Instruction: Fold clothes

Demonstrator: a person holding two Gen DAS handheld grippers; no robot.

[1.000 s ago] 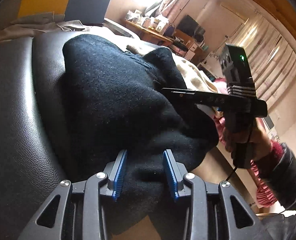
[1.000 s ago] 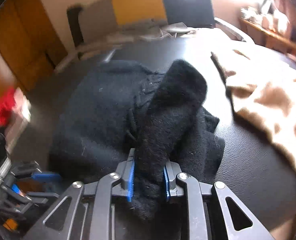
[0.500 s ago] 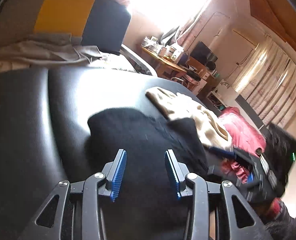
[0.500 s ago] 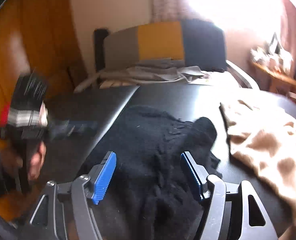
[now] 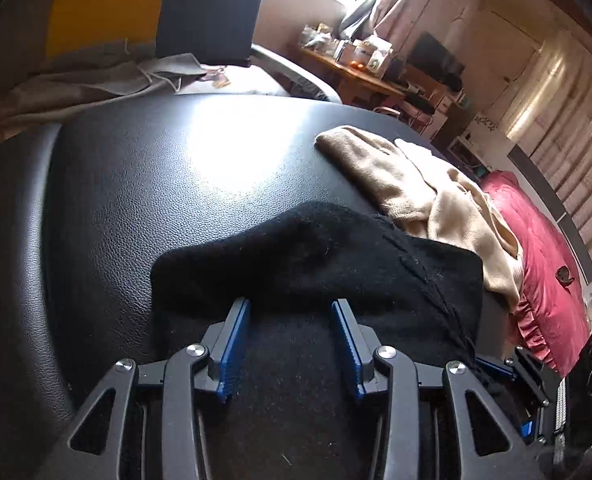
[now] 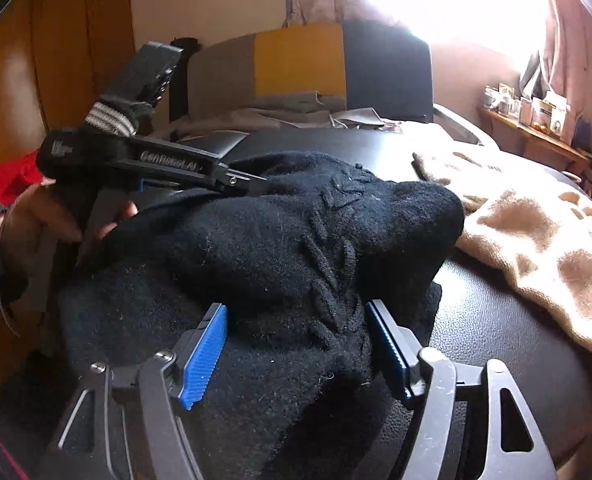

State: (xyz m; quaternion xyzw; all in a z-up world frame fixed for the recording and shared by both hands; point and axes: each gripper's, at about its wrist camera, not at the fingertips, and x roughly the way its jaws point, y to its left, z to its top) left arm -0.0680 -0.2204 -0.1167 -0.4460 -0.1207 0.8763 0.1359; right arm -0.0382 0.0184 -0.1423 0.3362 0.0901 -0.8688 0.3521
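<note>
A black knit garment (image 5: 319, 248) lies bunched on a black leather surface (image 5: 168, 168). My left gripper (image 5: 292, 320) hovers low over the garment's near edge. Its jaws are opening; the knit lies under and between them, and the blue pads (image 5: 234, 344) do not press on it. In the right wrist view the left gripper (image 6: 252, 180), held by a hand (image 6: 36, 220), rests its tip at the garment's far left edge. My right gripper (image 6: 296, 332) is also opening. A folded hump of the black garment (image 6: 296, 232) sits between its fingers, unpinched.
A beige garment (image 5: 415, 184) lies crumpled to the right of the black one, touching it. A red cushion (image 5: 543, 256) sits beyond the right edge. At the back stand a chair with a yellow, grey and black backrest (image 6: 296, 60), grey cloth (image 5: 76, 88) and a cluttered wooden desk (image 5: 351, 68).
My right gripper has opened and let go of the black sleeve, which now lies folded over the garment. My left gripper has pulled back toward the garment's near edge, jaws slightly wider.
</note>
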